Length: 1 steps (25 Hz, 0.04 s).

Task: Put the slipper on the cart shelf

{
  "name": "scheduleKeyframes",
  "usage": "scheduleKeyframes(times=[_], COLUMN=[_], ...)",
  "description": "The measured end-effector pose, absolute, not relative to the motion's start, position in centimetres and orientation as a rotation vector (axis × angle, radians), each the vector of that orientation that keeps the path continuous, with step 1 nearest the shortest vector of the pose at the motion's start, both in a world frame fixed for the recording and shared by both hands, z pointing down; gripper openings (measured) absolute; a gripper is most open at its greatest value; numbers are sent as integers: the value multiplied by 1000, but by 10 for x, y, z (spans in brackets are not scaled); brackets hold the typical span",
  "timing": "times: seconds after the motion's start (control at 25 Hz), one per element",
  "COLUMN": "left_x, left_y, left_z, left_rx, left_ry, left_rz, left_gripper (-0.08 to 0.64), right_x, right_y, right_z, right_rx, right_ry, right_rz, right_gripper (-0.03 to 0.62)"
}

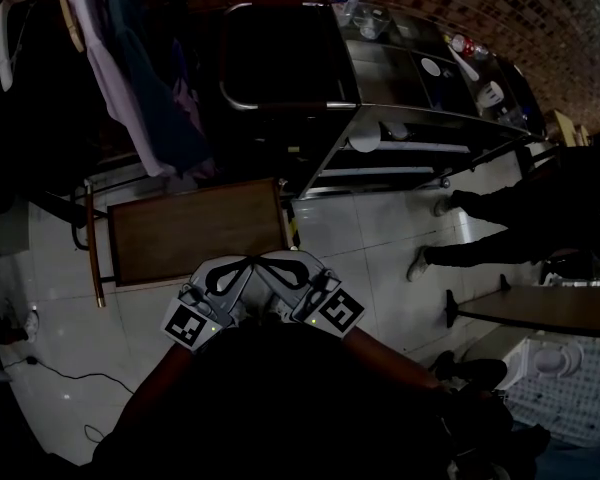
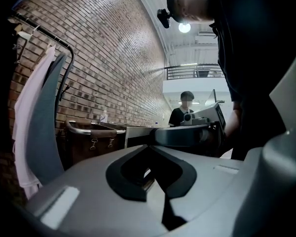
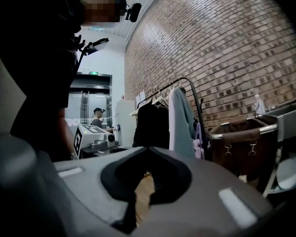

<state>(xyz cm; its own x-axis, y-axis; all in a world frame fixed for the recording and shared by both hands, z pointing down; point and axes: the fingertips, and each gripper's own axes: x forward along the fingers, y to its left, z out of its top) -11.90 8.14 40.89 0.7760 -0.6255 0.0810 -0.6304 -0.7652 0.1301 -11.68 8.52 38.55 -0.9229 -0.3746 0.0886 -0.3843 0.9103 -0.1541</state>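
Observation:
I cannot make out a slipper in any view. The steel cart [image 1: 420, 88] stands at the upper right with its shelves facing me; it also shows at the right edge as the cart [image 3: 291, 117]. My left gripper [image 1: 235, 273] and right gripper [image 1: 288, 270] are held close to my body, low in the head view, tips nearly meeting. The left gripper [image 2: 155, 177] has its jaws together with nothing between them. The right gripper [image 3: 140, 181] is likewise shut and empty.
A brown laundry bin [image 1: 280, 58] on a metal frame adjoins the cart. Garments hang on a rack [image 1: 130, 78] at the left. A wooden board [image 1: 195, 230] lies on the tiled floor. A person's legs [image 1: 500, 213] and a table [image 1: 550, 308] are at the right.

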Motion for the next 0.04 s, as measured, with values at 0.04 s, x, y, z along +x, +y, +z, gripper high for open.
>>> scheduleKeyframes(times=[0.04], left_x=[-118], left_y=[80], left_z=[409], left_rx=[2819], left_ry=[-1002], left_rz=[47], left_gripper=[2], right_x=[-116], right_y=[84], right_z=[385], right_rx=[598], right_ry=[-3015], right_rz=[251], right_gripper=[2])
